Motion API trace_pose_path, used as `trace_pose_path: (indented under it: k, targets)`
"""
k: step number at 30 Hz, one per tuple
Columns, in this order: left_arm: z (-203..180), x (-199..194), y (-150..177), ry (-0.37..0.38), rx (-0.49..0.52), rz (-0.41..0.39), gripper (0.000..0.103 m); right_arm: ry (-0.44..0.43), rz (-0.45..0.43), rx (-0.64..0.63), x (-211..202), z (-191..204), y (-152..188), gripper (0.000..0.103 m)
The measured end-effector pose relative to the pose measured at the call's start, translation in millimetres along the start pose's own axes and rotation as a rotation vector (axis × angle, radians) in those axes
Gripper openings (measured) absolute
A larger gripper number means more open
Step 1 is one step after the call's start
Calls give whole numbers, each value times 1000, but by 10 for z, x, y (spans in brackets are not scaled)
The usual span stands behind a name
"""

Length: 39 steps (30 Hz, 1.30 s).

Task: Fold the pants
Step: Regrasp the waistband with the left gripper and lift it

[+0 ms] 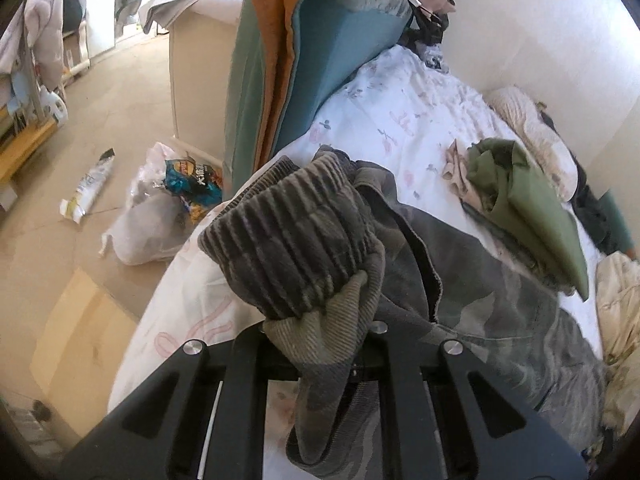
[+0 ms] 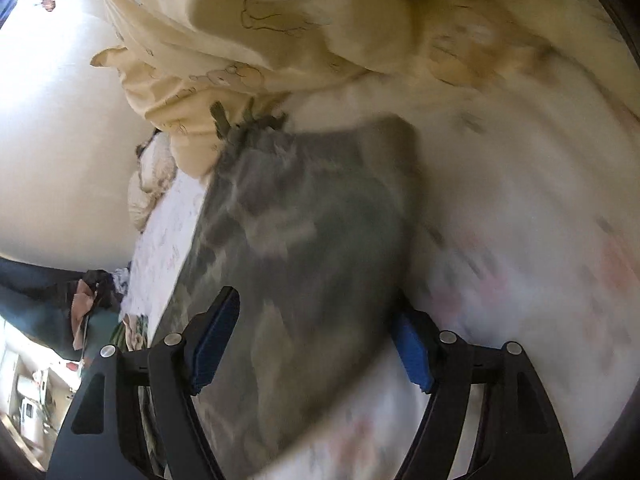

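The left tongs (image 1: 324, 344) are clamped on the ribbed elastic waistband of the camouflage pants (image 1: 460, 264), which bunches up just ahead of them. The right tongs (image 2: 312, 348) stand apart over a flat pant leg, nothing pinched. The pants lie across the flower-printed bed sheet (image 1: 408, 108). To fold cleanly, the right tongs probably should bite the leg hem while the left keeps the waistband taut. The cloth is soft twill, limp and creased; the right view is blurred.
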<state>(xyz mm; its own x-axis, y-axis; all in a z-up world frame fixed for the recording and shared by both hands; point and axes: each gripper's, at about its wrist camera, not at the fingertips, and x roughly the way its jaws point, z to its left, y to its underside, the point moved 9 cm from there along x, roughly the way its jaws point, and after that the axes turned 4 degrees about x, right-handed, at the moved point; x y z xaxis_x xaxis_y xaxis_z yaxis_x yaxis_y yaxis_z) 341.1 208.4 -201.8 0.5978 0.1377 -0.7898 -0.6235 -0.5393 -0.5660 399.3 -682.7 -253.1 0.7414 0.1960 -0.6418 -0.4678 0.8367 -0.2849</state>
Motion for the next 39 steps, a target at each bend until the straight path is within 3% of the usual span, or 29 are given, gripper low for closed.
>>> trace_pose_path:
  k: [3, 5, 9, 13, 19, 23, 28, 33, 36, 38, 39]
  targets:
    - [-34, -34, -21, 2, 31, 0, 9, 19, 36, -61, 183, 115, -32, 51]
    - [-40, -57, -19, 1, 39, 3, 9, 103, 49, -118, 215, 149, -25, 6]
    - [-44, -168, -79, 28, 0, 11, 8, 140, -1, -168, 31, 361, -123, 6]
    - [-130, -472, -260, 108, 11, -16, 8, 126, -49, -185, -236, 630, -188, 5]
    - [34, -855, -407, 125, 28, 16, 8, 146, -51, -151, -671, 697, -147, 5]
    - [333, -1062, -306, 126, 28, 105, 8, 216, -9, -97, -1006, 466, 83, 5]
    - [920, -1434, 49, 142, 11, 159, 8, 349, 106, -100, -1419, 117, 637, 5]
    - [1190, -1427, 391, 86, 78, 252, 9, 428, 135, -58, -1727, -171, 990, 5]
    - [1143, -1278, 569, 6, 188, 268, 9, 512, 202, -54, -1614, -351, 1210, 14]
    - [1108, -1225, 623, -26, 227, 272, 9, 627, 274, -74, -1520, -516, 1352, 42]
    - [1112, -1203, 632, -36, 223, 274, 9, 688, 287, -115, -1506, -551, 1388, 46]
